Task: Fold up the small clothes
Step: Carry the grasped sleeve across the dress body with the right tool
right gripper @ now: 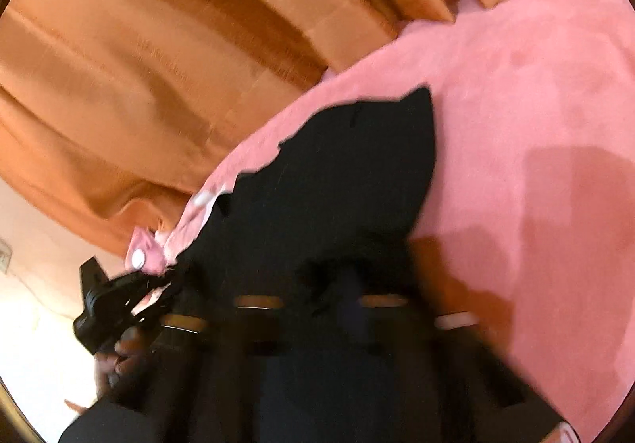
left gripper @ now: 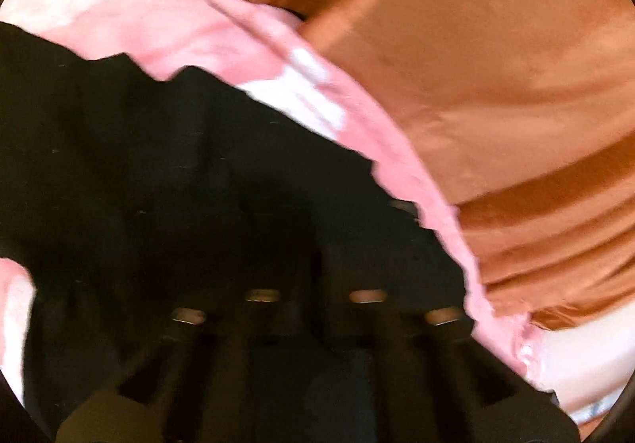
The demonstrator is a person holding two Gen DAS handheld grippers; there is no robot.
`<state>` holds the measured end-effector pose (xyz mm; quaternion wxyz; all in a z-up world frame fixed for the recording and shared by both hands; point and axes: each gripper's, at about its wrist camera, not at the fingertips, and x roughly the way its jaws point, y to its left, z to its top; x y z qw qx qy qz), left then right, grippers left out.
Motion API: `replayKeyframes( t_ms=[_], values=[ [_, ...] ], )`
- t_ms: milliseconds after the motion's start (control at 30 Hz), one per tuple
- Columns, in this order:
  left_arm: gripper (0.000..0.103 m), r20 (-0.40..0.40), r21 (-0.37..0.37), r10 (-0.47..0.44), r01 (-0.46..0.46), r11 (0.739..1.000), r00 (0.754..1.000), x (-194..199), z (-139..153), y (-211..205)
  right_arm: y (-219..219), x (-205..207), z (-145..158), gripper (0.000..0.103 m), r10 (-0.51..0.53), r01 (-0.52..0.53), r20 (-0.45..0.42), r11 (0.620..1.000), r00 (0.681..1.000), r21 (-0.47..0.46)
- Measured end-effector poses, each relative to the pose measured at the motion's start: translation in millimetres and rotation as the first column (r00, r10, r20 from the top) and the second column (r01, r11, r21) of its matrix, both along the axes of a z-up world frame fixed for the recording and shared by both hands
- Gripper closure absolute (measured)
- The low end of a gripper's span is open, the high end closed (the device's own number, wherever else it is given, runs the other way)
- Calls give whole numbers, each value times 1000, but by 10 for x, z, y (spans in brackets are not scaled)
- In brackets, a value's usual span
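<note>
A black garment (right gripper: 337,173) lies on a pink cover (right gripper: 516,125), with one corner pointing away from me. My right gripper (right gripper: 317,280) sits low over its near part, dark and blurred against the cloth, jaws together with a bunch of the fabric between them. At the garment's left edge my left gripper (right gripper: 170,280) is shut on the hem, held by a hand (right gripper: 115,359). In the left wrist view the black garment (left gripper: 158,165) fills the lower left, and the left gripper (left gripper: 313,276) is barely visible against it.
An orange curtain (right gripper: 158,46) hangs in folds along the far side of the pink cover (left gripper: 158,18) and is also in the left wrist view (left gripper: 496,66). Pale floor (right gripper: 31,284) shows at the left, beyond the cover's edge. Both views are motion-blurred.
</note>
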<state>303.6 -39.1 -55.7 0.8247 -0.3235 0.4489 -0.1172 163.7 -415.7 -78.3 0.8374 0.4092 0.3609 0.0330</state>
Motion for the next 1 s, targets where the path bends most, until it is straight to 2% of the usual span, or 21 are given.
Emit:
replayKeyframes(
  t_ms=[33, 100, 133, 200, 267, 333, 400, 500, 533, 567, 600, 667, 700, 733, 800, 867, 900, 933, 1000],
  values=[
    [100, 35, 5, 4, -4, 1000, 999, -76, 70, 12, -42, -50, 52, 98, -16, 16, 34, 1000, 999, 5],
    [100, 88, 60, -7, 2, 998, 996, -200, 147, -5, -114, -188, 182, 98, -52, 58, 81, 995, 995, -76],
    [101, 92, 91, -11, 3, 996, 996, -234, 126, -33, -154, -223, 169, 98, -63, 71, 74, 991, 995, -112],
    [103, 47, 129, -18, 12, 992, 999, -237, -24, -67, -283, -184, -72, 98, -74, 73, -14, 994, 997, -87],
    [103, 9, 104, -8, 7, 995, 1000, -254, -144, -52, -362, -216, -167, 99, -77, 76, -29, 996, 997, -37],
    [103, 20, 82, -1, 0, 997, 1000, -305, -166, -31, -316, -245, -75, 99, -58, 58, -5, 994, 998, -90],
    [103, 28, 79, 7, -9, 997, 1000, -345, -164, -10, -238, -175, -97, 98, -34, 30, -26, 990, 999, -140],
    [102, 14, 54, 16, -16, 998, 1000, -327, -175, 41, -243, -137, -178, 97, -17, 14, -34, 997, 999, -77],
    [99, 3, 37, 23, -23, 999, 1000, -274, -184, 56, -240, -142, -155, 91, -15, 14, -23, 998, 1000, -60],
    [83, -9, 10, 19, -19, 1000, 1000, -231, -190, 75, -226, -134, -137, 91, -17, 16, -17, 998, 1000, -59],
    [76, -20, -37, 8, -9, 999, 1000, -147, -215, 73, -206, -119, -110, 90, -13, 12, -10, 998, 1000, -56],
    [79, -22, -34, 12, -12, 999, 1000, -61, -204, 22, -162, -49, -103, 82, -4, 3, -14, 999, 1000, -44],
    [96, -14, -22, -1, 0, 1000, 1000, -21, -166, -16, -138, -15, -97, 82, 0, -1, -14, 999, 1000, -44],
    [103, -1, -22, -19, 19, 1000, 1000, -8, -124, -56, -111, 22, -81, 83, 6, -7, -13, 999, 1000, -51],
    [103, 71, 8, -20, 19, 1000, 997, -87, 98, -68, -62, 26, 44, 95, 15, -14, 29, 998, 999, -54],
    [103, 161, 48, -13, 5, 999, 987, -244, 334, -4, 23, -37, 270, 97, 37, -28, 100, 995, 994, -97],
    [103, 171, 59, -8, -2, 998, 985, -325, 356, 60, 62, -60, 312, 97, 49, -34, 109, 991, 993, -133],
    [103, 162, 67, -1, -10, 998, 987, -363, 319, 106, 96, -52, 283, 97, 61, -46, 86, 984, 994, -171],
    [103, 103, 122, 19, -32, 992, 994, -377, 103, 201, 75, 32, -10, 98, 58, -63, -33, 984, 998, -164]
  ],
)
